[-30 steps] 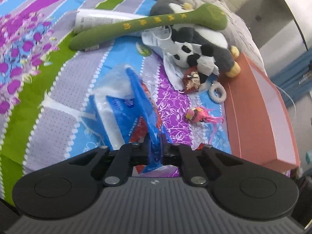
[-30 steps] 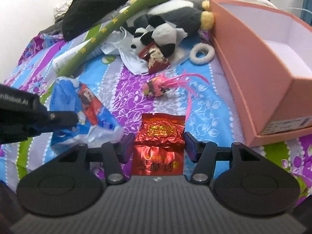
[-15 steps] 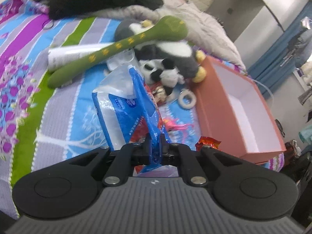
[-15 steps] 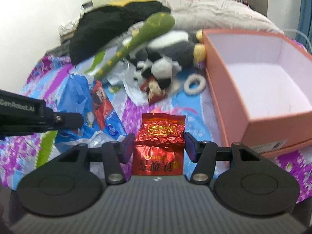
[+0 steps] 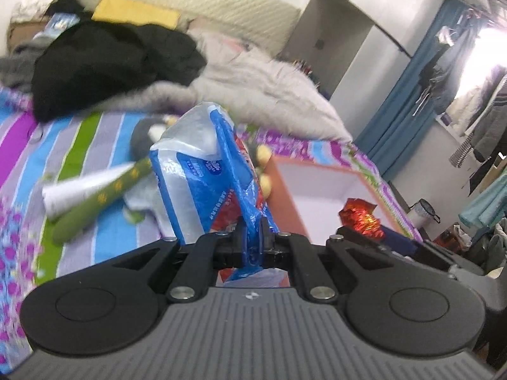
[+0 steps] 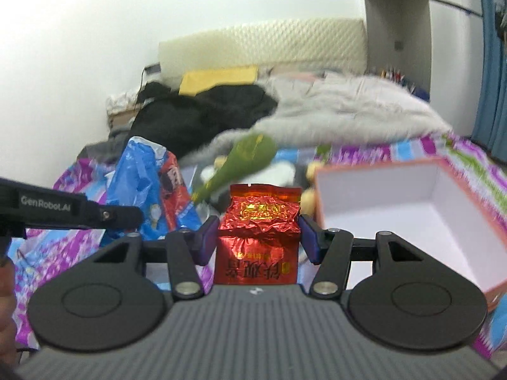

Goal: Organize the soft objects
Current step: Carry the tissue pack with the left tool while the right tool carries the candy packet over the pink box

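My left gripper (image 5: pixel 252 240) is shut on a blue and white plastic tissue pack (image 5: pixel 202 174) and holds it in the air above the bed. The pack also shows in the right wrist view (image 6: pixel 149 183). My right gripper (image 6: pixel 257 237) is shut on a red foil packet (image 6: pixel 258 234) and holds it raised, left of the open orange box (image 6: pixel 443 221). In the left wrist view the red packet (image 5: pixel 359 217) hangs over the box (image 5: pixel 320 186). A green plush club (image 5: pixel 98 202) lies on the striped bedspread (image 5: pixel 79 145).
A black garment (image 5: pixel 111 60) and a grey fluffy blanket (image 5: pixel 263 95) lie at the head of the bed. A panda plush (image 5: pixel 147 133) is partly hidden behind the pack. A white paper roll (image 5: pixel 79 186) lies by the club. Blue curtains (image 5: pixel 408 95) hang at right.
Both grippers have risen from the bedspread with their loads. The red packet has moved right, over the near edge of the orange box.
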